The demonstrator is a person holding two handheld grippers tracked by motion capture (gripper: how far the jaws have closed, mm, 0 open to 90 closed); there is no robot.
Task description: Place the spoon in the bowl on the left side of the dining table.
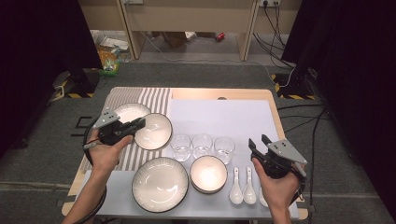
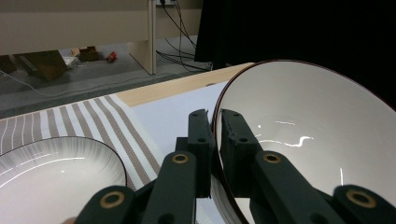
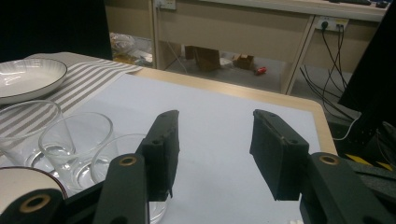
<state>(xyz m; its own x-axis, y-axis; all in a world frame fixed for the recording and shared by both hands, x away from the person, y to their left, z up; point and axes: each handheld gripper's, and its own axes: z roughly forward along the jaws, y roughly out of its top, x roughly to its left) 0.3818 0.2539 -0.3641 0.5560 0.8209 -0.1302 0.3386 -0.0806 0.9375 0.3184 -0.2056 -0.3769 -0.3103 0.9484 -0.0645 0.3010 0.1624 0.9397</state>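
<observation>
My left gripper [image 1: 140,124] [image 2: 214,117] is shut on the rim of a white bowl with a dark edge [image 1: 155,132] [image 2: 308,135]. The bowl is tilted above the seam between the striped mat [image 1: 154,99] and the white mat [image 1: 219,119]. A similar plate [image 1: 128,112] [image 2: 51,182] lies on the striped mat just behind my left gripper. At the right side of the table, over the white mat, my right gripper [image 1: 259,141] [image 3: 215,126] is open, with nothing between its jaws.
Three clear glasses [image 1: 202,145] [image 3: 77,135] stand in a row mid-table. In front of them are a large plate [image 1: 160,184], a stack of small bowls [image 1: 208,173] and white spoons [image 1: 243,186]. Cables run over the floor to the right.
</observation>
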